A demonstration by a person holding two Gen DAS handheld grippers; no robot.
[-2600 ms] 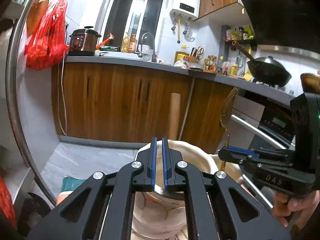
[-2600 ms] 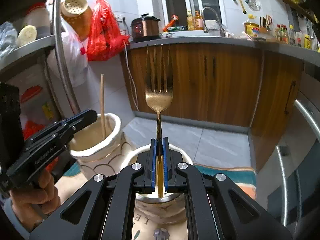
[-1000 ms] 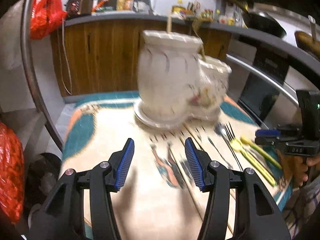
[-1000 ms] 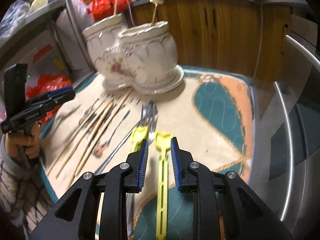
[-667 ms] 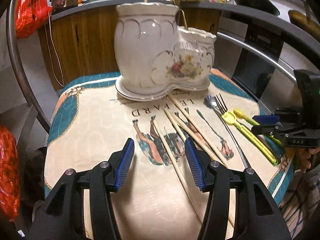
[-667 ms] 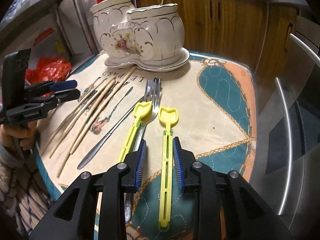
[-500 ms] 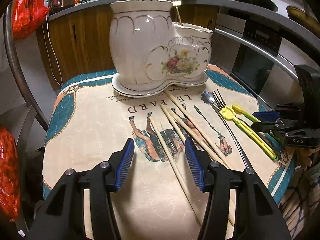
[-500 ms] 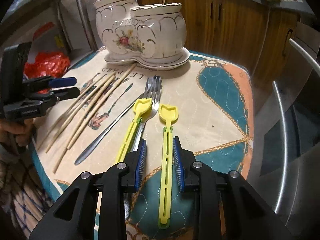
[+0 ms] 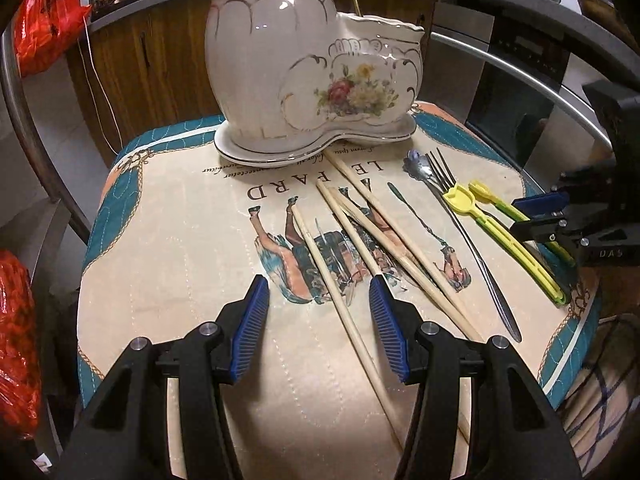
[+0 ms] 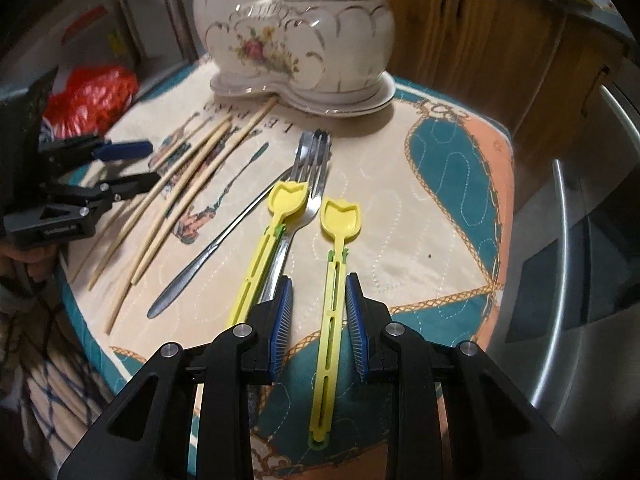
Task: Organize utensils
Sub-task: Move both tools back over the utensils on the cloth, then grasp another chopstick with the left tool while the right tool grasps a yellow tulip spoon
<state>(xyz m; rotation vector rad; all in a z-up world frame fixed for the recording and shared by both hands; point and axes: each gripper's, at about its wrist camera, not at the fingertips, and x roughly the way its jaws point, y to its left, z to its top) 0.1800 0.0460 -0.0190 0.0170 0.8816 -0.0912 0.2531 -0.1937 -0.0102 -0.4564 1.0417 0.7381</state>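
The desk (image 9: 168,264) wears a printed cloth with teal corners. On it, top centre of the left view: a white holder (image 9: 304,64) on its saucer. Below it, chopsticks (image 9: 360,236) fan across the middle; right of them a knife (image 9: 472,252), a fork (image 9: 440,168) and two yellow spoons (image 9: 492,220)

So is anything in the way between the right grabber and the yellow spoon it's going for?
No. The right hand-held gripper is open with its jaws on either side of the yellow spoon's handle, and nothing sits between them. The second yellow spoon and a fork lie close beside it on the left.
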